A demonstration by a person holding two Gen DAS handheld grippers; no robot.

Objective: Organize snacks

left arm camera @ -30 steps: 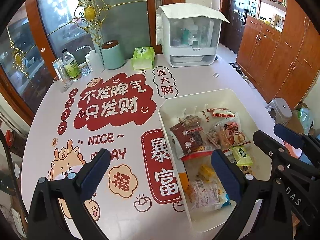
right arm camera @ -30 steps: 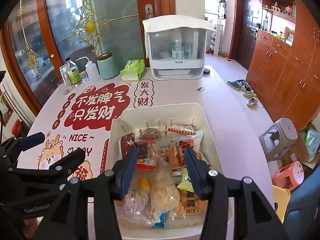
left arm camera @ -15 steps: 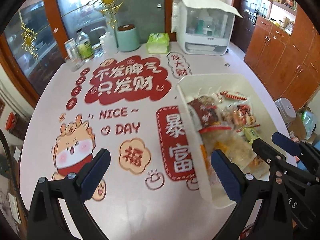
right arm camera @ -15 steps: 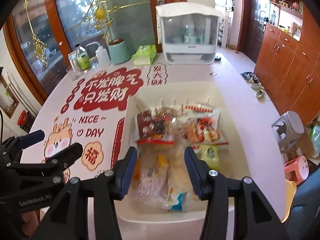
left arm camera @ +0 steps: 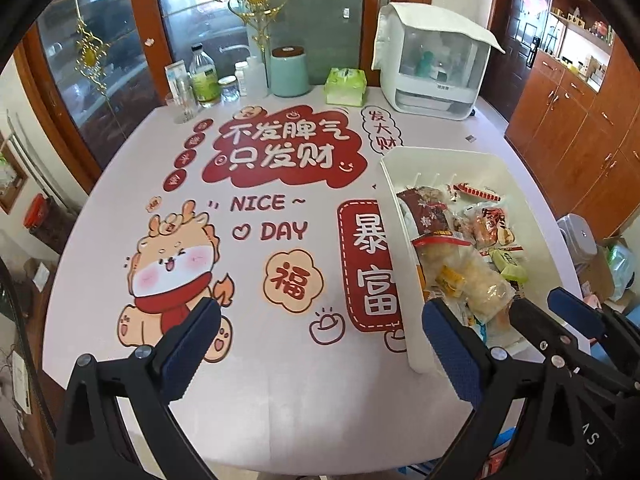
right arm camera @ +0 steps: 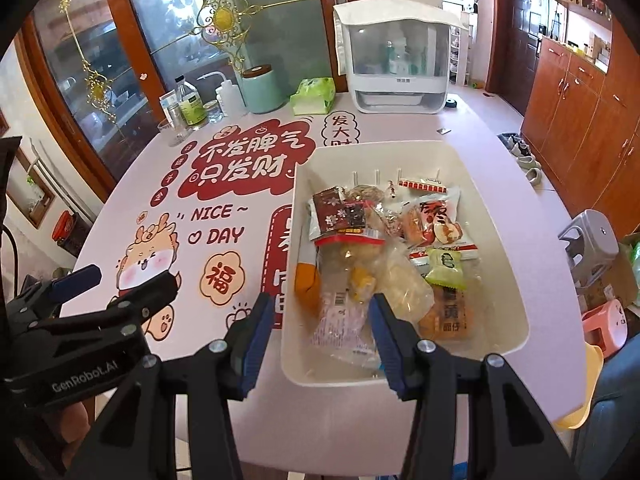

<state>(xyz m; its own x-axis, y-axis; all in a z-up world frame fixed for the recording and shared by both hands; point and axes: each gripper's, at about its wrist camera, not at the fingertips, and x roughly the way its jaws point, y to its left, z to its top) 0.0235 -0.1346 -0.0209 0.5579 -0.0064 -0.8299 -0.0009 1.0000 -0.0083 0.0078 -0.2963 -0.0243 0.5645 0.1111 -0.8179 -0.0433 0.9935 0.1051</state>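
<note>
The counter (left arm camera: 304, 364) under me is round, its printed cover partly hidden by my white bin (right arm camera: 496, 240) on the right side. In the bin, the snacks (right arm camera: 384, 256) lie heaped and overlapping, so most labels are hard to read. My left tongs (left arm camera: 320, 344) stand wide over bare counter, empty. My right tongs (right arm camera: 320, 332) hang half open above the bin's near-left corner, gripping nothing; clear wrappers beneath them blur together.

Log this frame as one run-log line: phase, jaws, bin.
phase: pre-grasp | left gripper: jaws open, empty | right gripper: jaws open, empty, by near rim | white bin: full of snack packets, on table
</note>
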